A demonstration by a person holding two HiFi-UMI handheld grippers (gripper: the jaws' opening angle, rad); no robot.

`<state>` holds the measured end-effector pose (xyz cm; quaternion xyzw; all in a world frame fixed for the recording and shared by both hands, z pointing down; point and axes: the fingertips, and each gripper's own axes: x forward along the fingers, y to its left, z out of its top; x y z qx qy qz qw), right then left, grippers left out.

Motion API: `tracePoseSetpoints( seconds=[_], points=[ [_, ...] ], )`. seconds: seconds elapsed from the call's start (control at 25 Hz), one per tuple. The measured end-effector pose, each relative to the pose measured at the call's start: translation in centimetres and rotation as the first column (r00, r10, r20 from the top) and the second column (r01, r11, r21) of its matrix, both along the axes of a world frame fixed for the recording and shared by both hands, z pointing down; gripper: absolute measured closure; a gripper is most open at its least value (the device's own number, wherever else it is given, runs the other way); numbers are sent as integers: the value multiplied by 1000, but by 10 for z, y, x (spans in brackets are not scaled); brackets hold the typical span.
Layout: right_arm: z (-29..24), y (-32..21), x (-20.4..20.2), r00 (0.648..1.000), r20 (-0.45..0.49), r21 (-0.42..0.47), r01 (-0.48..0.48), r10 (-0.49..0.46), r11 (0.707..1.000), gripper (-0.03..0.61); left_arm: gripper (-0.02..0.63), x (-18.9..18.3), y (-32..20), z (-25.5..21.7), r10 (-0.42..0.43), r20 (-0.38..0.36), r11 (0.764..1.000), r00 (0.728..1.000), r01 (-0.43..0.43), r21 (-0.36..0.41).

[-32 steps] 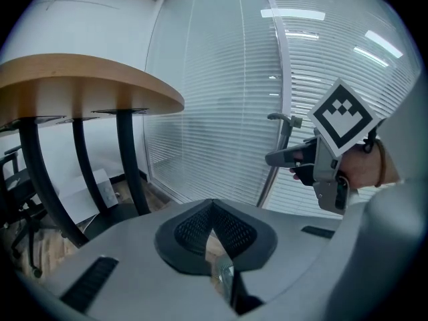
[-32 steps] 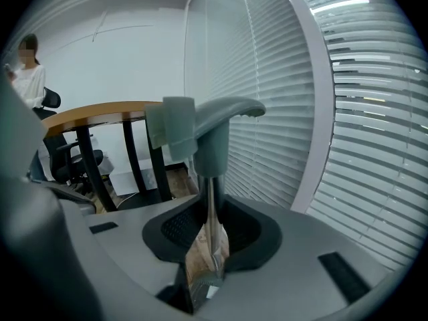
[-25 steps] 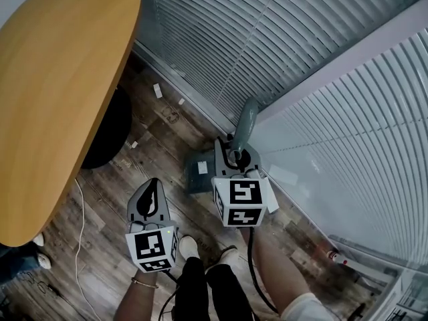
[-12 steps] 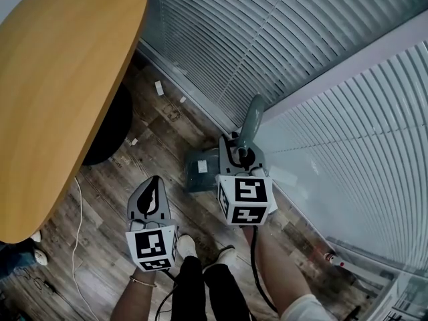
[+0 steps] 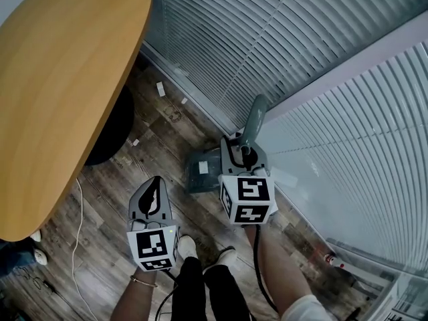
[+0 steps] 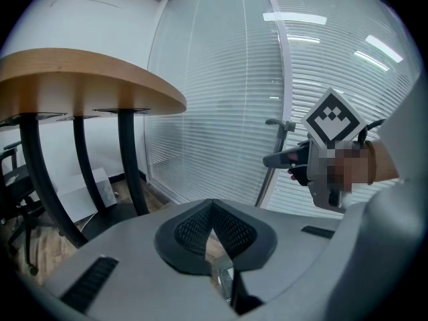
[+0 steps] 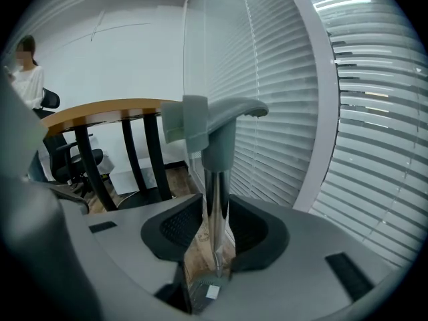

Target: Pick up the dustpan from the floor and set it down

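The grey dustpan (image 5: pixel 202 168) rests on the wood floor by the glass wall, and its long handle (image 5: pixel 253 120) stands upright. My right gripper (image 5: pixel 242 154) is round the handle below the grip. In the right gripper view the metal pole (image 7: pixel 215 179) runs between the pads, which still touch it on both sides while the jaws are opening. My left gripper (image 5: pixel 152 196) hangs to the left of the pan, away from it. Its pads (image 6: pixel 212 212) meet at the tips with nothing between them.
A rounded wooden table (image 5: pixel 60 79) on a dark base (image 5: pixel 110 131) fills the left. Glass walls with blinds (image 5: pixel 281 39) close off the far side and the right. Paper scraps (image 5: pixel 160 89) and a white cable (image 5: pixel 79 219) lie on the floor. My shoes (image 5: pixel 188 247) are below.
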<state>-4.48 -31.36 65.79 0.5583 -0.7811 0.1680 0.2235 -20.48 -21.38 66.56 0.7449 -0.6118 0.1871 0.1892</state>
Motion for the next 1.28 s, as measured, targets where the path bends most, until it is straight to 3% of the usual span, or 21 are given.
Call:
tracePoseSetpoints(
  seconds=[0.36,0.76,1.28],
  points=[
    [5,1,3,1000,13,-1,-22,22,1000,409,601,-4,0,2,-13,6,1000,1000,13,6],
    [-1,27,24,999,26,-15,-41,42,999,399,601,6,5,-13,-6,18,1000,1000,6,25],
    [-79,71,56,997,42,17,-72,72,997,399,601,22,4,-103,-19,23,995,1000,17,99]
  ],
)
